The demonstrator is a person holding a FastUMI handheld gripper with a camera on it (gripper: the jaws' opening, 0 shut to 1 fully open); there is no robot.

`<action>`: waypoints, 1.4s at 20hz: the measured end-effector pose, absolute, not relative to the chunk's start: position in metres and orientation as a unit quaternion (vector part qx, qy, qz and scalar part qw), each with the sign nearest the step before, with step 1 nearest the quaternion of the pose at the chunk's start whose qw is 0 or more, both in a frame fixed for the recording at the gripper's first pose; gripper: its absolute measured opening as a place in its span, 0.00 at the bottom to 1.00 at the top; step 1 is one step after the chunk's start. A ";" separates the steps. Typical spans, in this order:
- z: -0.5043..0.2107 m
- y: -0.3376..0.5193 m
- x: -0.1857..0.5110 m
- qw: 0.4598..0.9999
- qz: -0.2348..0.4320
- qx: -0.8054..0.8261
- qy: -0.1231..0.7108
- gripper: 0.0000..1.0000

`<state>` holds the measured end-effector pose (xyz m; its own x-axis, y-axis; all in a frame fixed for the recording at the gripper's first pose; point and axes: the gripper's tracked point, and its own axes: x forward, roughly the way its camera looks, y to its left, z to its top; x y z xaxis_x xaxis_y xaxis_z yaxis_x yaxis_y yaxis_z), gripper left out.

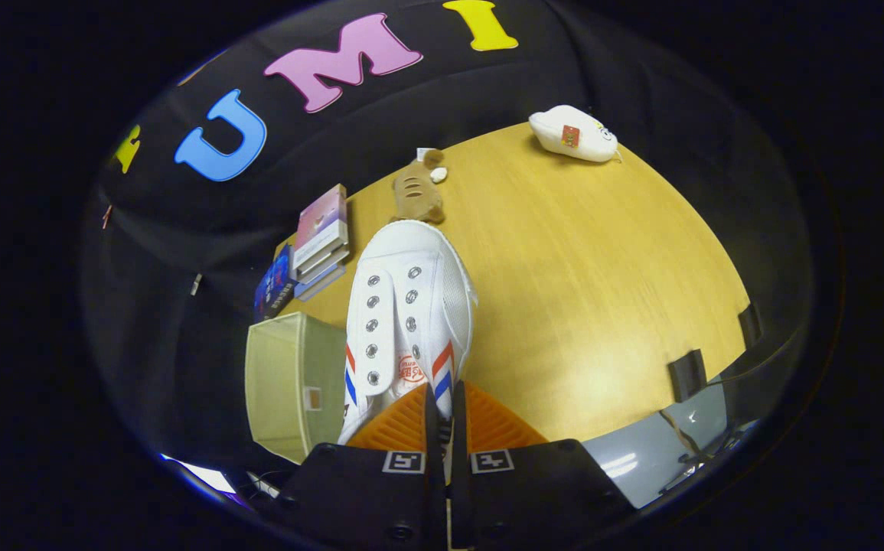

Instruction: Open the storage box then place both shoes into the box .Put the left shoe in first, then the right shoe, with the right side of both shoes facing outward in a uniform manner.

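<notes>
My gripper (pixel 444 413) is shut on a white canvas shoe (pixel 403 306), both fingers pinching the edge of its collar. The shoe has metal eyelets and red and blue stripes on its sides, and its toe points away from me, lifted above the wooden table (pixel 587 283). A pale cloth storage box (pixel 292 383) stands just left of the shoe, close to the fingers; one flat side with a small tag faces me, and I cannot tell whether it is open.
A stack of books (pixel 319 241) lies beyond the box near the table's far left edge. A brown plush toy (pixel 419 191) sits past the shoe's toe, and a white plush toy (pixel 573 134) at the far right. Black clips (pixel 686 375) grip the right edge.
</notes>
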<state>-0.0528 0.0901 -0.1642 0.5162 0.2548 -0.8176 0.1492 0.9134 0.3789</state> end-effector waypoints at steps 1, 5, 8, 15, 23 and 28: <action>-0.159 0.110 -0.054 0.845 0.038 0.211 0.490 0.07; -0.146 0.180 -0.050 0.851 0.076 0.197 0.481 0.07; -0.143 0.235 -0.049 0.847 0.115 0.188 0.484 0.07; -0.173 0.313 -0.054 0.830 0.151 0.157 0.513 0.07; -0.216 0.328 -0.052 0.821 0.120 0.131 0.543 0.07; -0.203 0.345 -0.045 0.820 0.134 0.164 0.532 0.33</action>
<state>-0.0450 0.3455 -0.2034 0.3974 0.3949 -0.8283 -0.0454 0.9100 0.4121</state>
